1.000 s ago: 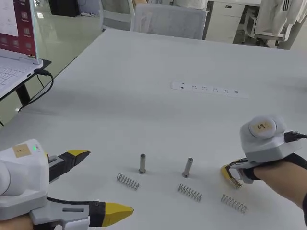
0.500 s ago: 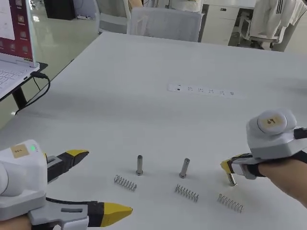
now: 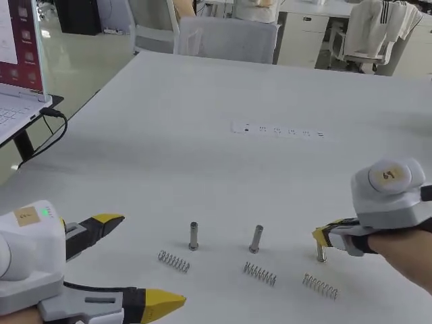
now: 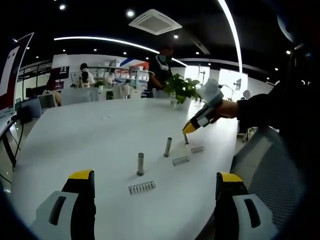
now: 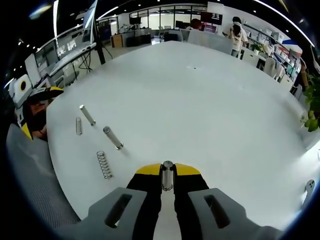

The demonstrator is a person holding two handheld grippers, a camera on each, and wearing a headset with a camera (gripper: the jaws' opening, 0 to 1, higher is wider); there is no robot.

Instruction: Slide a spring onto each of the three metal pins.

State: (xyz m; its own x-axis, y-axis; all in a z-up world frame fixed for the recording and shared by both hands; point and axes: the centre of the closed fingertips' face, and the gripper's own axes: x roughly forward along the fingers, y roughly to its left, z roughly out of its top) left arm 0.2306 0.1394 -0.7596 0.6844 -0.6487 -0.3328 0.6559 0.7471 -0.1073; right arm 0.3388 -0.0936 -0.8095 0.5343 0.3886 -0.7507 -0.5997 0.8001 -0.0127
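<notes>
Two metal pins stand upright on the white table. A third pin is held upright in my right gripper, which is shut on it; its lower end is at or just above the tabletop. In the right gripper view the pin sticks up between the closed yellow tips. Three springs lie flat, one in front of each pin. My left gripper is open at the near left with nothing in it, short of the left spring.
A white power strip lies mid-table. A laptop stands on a stand to the far left with a black cable. Chairs and desks sit beyond the far edge.
My right gripper has turned the held pin more upright beside the right spring. The left gripper has stayed open in place. The head camera has shifted.
</notes>
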